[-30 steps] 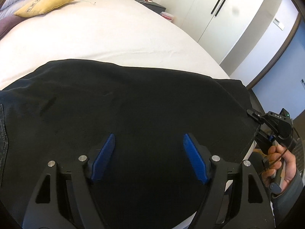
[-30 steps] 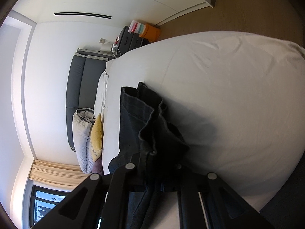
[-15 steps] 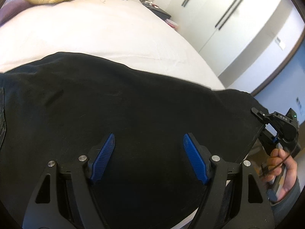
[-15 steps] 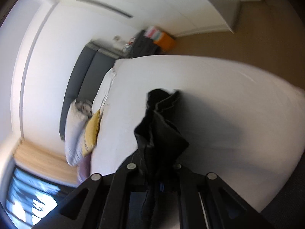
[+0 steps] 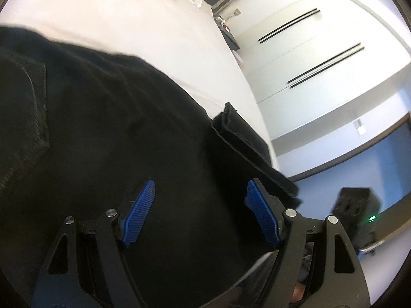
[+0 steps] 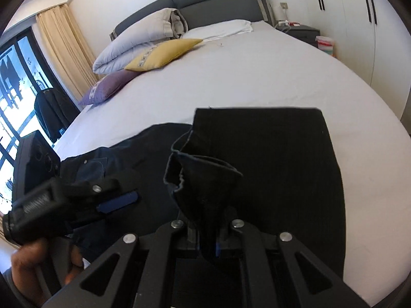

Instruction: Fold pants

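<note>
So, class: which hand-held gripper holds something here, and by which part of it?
The right hand-held gripper is shut on the black pants, pinching the bunched leg-end hem. The left hand-held gripper is open, holding nothing.

Black pants (image 6: 269,154) are seen on a white bed sheet (image 6: 257,77). A yellow cushion (image 6: 164,54) and a purple cushion (image 6: 108,87), each with pale lettering, are seen beside a light grey folded quilt (image 6: 138,43). The headboard (image 6: 210,2) is dark grey and the curtain (image 6: 66,46) beige. Blue ribbed pads (image 5: 140,213) are carried on the black left gripper (image 5: 200,210).
</note>
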### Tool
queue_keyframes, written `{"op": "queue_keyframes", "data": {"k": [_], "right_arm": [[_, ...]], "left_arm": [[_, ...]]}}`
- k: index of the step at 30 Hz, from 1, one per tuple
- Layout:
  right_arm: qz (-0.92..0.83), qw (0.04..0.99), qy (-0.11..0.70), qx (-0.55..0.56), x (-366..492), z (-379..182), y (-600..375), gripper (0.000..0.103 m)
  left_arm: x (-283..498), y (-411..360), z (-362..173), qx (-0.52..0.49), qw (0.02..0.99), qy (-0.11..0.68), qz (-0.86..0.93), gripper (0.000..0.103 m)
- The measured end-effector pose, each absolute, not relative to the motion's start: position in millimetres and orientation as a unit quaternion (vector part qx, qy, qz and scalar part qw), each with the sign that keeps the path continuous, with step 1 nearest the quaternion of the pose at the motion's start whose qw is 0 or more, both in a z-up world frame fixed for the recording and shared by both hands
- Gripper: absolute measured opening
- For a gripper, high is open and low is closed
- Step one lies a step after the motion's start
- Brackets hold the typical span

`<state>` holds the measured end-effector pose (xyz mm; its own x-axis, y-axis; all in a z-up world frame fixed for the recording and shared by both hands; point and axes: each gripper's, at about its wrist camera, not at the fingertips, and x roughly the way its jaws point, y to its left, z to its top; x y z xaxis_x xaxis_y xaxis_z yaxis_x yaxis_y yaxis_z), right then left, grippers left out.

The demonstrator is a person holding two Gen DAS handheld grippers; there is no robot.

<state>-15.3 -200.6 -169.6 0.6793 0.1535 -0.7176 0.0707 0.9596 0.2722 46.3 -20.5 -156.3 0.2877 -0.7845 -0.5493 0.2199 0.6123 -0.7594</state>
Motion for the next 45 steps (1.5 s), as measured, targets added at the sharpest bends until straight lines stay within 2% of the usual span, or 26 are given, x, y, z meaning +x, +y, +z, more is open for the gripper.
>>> {"op": "queue_keyframes", "data": {"k": [4, 9, 11, 17, 21, 22, 24, 26, 27, 29, 33, 45], "right_arm": [[0.018, 0.912, 0.39, 0.126, -21.5, -165.0, -207.4, 0.008], [0.013, 0.922, 0.379, 0.082, -36.6, -165.1, -197.5, 0.008], [0.009, 0.925, 0.377, 0.052, -39.2, -166.3, -192.4, 0.008], [0.016, 0.931, 0.364, 0.016, -45.9, -162.4, -176.4, 0.008], [0.021, 0.934, 0.356, -0.009, -50.6, -160.7, -166.7, 0.008], [0.023, 0.934, 0.357, -0.012, -50.7, -161.5, -164.5, 0.008], [0.025, 0.933, 0.36, -0.015, -51.1, -165.3, -159.9, 0.008], [0.022, 0.933, 0.359, -0.024, -52.8, -165.6, -155.8, 0.009], [0.021, 0.933, 0.359, -0.029, -53.0, -164.6, -154.2, 0.009], [0.02, 0.934, 0.356, -0.036, -54.7, -162.5, -149.6, 0.009], [0.021, 0.934, 0.351, -0.067, -55.8, -159.6, -132.9, 0.009], [0.072, 0.924, 0.348, -0.14, -46.5, -161.8, -63.7, 0.008]], "left_arm": [[56.2, -33.7, -160.5, -0.339, 0.707, 0.508, -0.356, 0.074], [81.0, -42.6, -146.4, -0.357, 0.683, 0.518, -0.37, 0.075], [93.6, -46.5, -140.9, -0.358, 0.676, 0.525, -0.374, 0.081], [115.0, -88.8, -136.0, -0.299, 0.667, 0.564, -0.385, 0.081], [112.1, -95.0, -136.1, -0.298, 0.66, 0.563, -0.397, 0.08], [111.9, -94.8, -135.1, -0.296, 0.662, 0.562, -0.397, 0.076], [102.5, -85.3, -137.1, -0.292, 0.658, 0.567, -0.401, 0.036], [100.7, -81.0, -137.8, -0.277, 0.663, 0.572, -0.396, 0.017], [99.8, -78.6, -138.3, -0.277, 0.661, 0.572, -0.399, 0.013], [98.5, -73.0, -137.9, -0.278, 0.66, 0.569, -0.403, 0.008], [96.2, -63.3, -136.0, -0.284, 0.66, 0.564, -0.408, 0.007], [112.3, -37.2, -137.8, -0.261, 0.688, 0.553, -0.391, 0.006]]}}
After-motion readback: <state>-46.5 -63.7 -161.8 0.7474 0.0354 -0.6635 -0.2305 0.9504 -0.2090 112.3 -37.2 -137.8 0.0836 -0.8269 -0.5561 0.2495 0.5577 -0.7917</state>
